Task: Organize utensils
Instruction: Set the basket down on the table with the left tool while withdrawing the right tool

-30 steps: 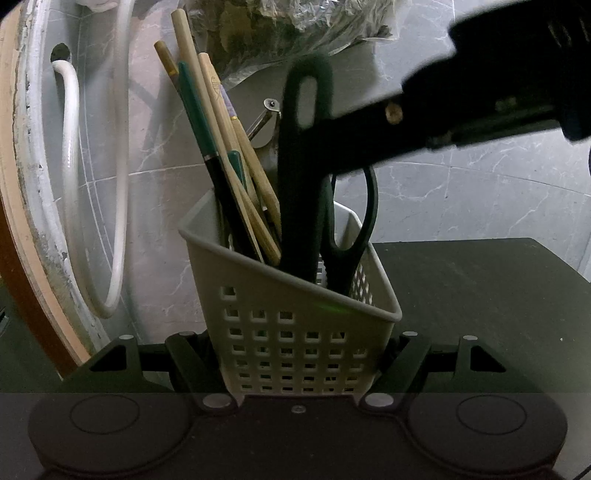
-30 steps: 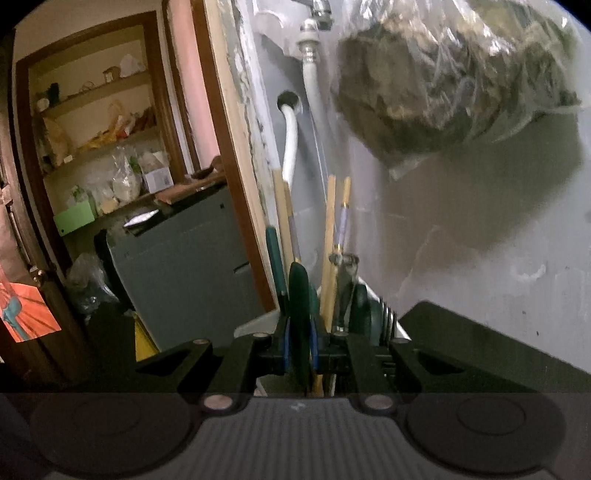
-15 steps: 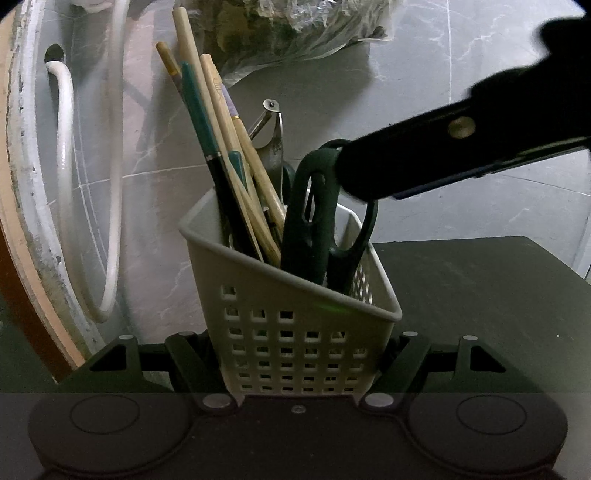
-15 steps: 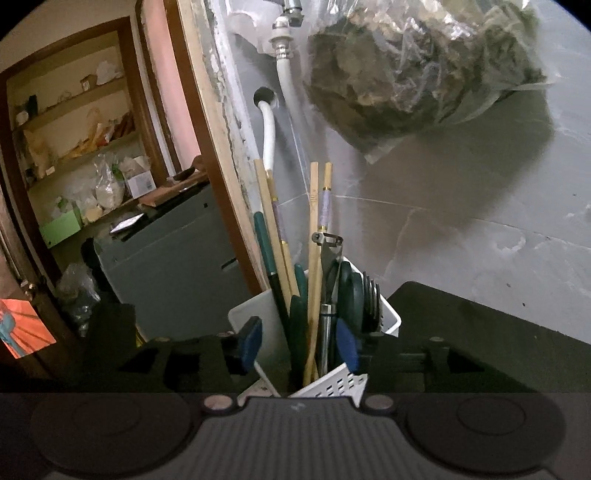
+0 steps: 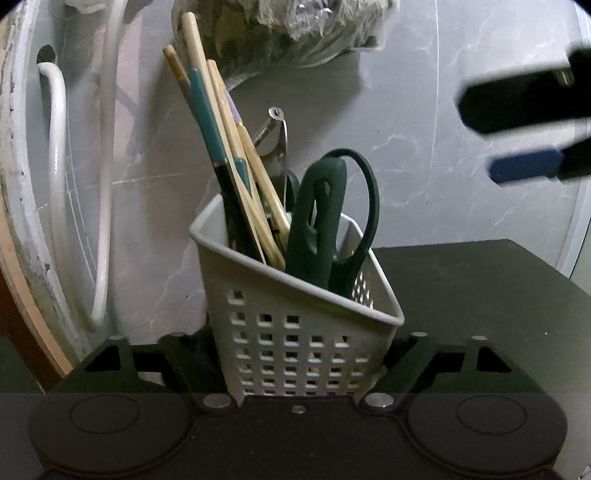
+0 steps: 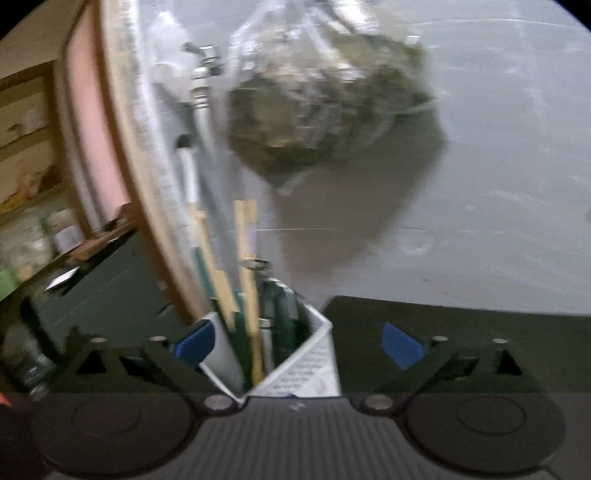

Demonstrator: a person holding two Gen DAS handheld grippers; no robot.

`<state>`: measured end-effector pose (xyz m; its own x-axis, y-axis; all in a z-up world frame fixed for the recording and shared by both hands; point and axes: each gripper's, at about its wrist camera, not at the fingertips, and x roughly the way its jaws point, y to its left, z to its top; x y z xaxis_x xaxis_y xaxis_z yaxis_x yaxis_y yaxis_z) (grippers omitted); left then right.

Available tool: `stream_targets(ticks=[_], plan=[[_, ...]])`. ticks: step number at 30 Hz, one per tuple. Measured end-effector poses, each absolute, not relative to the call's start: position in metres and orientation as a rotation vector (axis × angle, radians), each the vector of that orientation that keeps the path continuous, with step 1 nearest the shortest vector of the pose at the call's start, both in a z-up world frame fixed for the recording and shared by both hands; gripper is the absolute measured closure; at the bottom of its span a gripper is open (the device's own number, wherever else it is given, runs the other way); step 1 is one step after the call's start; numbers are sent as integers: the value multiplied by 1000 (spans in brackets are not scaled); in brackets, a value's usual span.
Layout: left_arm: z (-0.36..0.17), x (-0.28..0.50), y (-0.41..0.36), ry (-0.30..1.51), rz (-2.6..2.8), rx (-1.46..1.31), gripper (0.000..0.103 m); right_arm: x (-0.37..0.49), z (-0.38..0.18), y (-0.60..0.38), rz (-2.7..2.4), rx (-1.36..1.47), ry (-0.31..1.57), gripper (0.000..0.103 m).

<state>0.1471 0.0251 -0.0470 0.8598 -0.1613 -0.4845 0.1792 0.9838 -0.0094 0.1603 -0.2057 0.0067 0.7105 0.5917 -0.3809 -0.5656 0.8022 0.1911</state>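
Behind everything, a grey marbled wall point(image 5: 424, 122) fills the left wrist view, with a white hose point(image 5: 55, 155) looping down its left side and a clear plastic bag point(image 5: 288, 29) of dark stuff hanging at the top. Below it a dark tabletop point(image 5: 480, 295) runs off to the right. At the tabletop's near left edge stands a white slotted utensil basket point(image 5: 295, 332), its lower walls between the fingers of the left claw point(image 5: 299, 363); that claw is opening, and I cannot tell whether its pads touch the basket walls. Inside the basket, dark green scissors point(image 5: 332, 221) stand handles-up on the right, a bundle of wooden chopsticks point(image 5: 229, 147) leans up and to the left, and a metal utensil point(image 5: 277, 140) sticks up behind them. The right claw point(image 5: 517, 136) floats at the upper right of this view, well apart from the scissors. The right wrist view is blurred: the right claw point(image 6: 295, 343) is opening wide, with blue pads point(image 6: 194, 345) spread to either side of the basket point(image 6: 314, 365) and gripping nothing
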Motion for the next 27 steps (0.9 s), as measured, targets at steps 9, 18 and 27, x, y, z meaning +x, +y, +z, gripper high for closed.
stream_targets(ticks=[9, 18, 27], plan=[[-44, 137, 25, 466, -154, 39, 1, 138, -15, -238, 417, 171, 482, 0], [-33, 91, 7, 460, -76, 50, 1, 90, -33, -276, 344, 216, 490, 0], [-8, 24, 0, 484, 41, -21, 1, 40, -48, -309, 257, 235, 532, 0]])
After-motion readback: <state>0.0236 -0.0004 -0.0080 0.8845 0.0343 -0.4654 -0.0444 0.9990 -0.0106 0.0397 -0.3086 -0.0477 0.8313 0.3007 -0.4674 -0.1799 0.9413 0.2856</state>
